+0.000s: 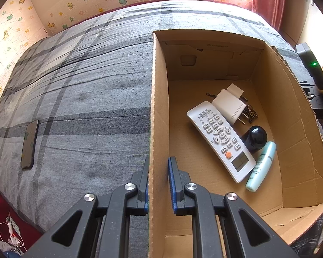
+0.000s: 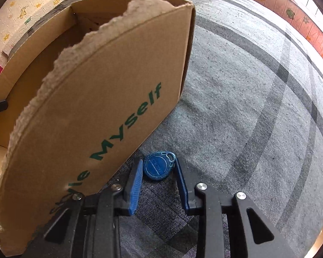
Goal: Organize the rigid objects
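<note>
Cardboard box (image 2: 109, 99) reads "Myself"; left gripper (image 1: 158, 167) straddles wall, right gripper (image 2: 159, 169) parted.

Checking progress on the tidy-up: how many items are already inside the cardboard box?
5: remote, white plug behind it, keys beside the plug, dark round bottle, pale blue tube. More may hide beneath.

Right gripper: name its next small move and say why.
Probably close the right gripper on the blue key fob. The fob lies on the bed between its open blue pads, beside the cardboard box, not yet clamped.
</note>
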The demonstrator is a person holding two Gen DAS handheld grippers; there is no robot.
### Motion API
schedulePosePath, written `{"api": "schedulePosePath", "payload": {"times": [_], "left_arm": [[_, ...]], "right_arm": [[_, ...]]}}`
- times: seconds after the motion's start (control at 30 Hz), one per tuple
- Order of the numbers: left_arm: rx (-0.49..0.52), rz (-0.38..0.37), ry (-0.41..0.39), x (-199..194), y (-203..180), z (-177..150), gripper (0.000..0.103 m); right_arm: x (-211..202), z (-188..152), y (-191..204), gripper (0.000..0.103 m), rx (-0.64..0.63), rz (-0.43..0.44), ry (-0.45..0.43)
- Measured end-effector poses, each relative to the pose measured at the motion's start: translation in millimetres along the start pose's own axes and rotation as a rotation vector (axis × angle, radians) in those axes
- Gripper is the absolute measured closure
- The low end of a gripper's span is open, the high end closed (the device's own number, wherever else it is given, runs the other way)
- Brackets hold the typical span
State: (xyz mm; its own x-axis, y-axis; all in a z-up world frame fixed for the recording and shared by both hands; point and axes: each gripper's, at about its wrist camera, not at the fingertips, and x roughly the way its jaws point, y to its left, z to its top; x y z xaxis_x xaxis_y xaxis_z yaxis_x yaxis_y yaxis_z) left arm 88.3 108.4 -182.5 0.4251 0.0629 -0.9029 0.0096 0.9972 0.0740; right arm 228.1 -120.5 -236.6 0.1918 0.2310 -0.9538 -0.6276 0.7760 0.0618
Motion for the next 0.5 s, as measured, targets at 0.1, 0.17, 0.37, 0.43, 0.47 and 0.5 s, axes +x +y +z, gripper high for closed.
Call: {"api": "schedulePosePath", "payload": {"times": [0.1, 0.17, 0.37, 0.43, 0.47, 0.5], "left_arm": [[0.001, 0.000, 0.000, 0.0, -0.3, 0.2, 0.088], [0.001, 0.000, -0.001, 0.1, -0.3, 0.1, 0.088], [0.008, 0.005, -0.001, 0.0, -1.7, 0.5, 0.088], [0.010, 0.005, -0.001, -0.2, -1.9, 0.6, 0.088], [0.010, 0.005, -0.001, -0.4, -1.9, 0.6, 0.088], [0.010, 0.005, -0.002, -0.4, -1.9, 0.6, 0.088]], "right_arm": [[-6.2, 0.0, 0.6, 0.071, 0.008, -0.012, -0.004], [-10.9, -1.5, -0.4, 0.071, 0.014, -0.019, -0.011], [-29.7, -8.9, 1.8, 0.071, 0.047, -0.044, -0.028], [-36.2, -10.3, 1.3, 0.071, 0.057, -0.055, -0.030], [-39.1, -10.4, 2.6, 0.071, 0.063, -0.063, -0.030], [-42.4, -11.6, 3.2, 0.071, 0.069, -0.066, -0.033]]}}
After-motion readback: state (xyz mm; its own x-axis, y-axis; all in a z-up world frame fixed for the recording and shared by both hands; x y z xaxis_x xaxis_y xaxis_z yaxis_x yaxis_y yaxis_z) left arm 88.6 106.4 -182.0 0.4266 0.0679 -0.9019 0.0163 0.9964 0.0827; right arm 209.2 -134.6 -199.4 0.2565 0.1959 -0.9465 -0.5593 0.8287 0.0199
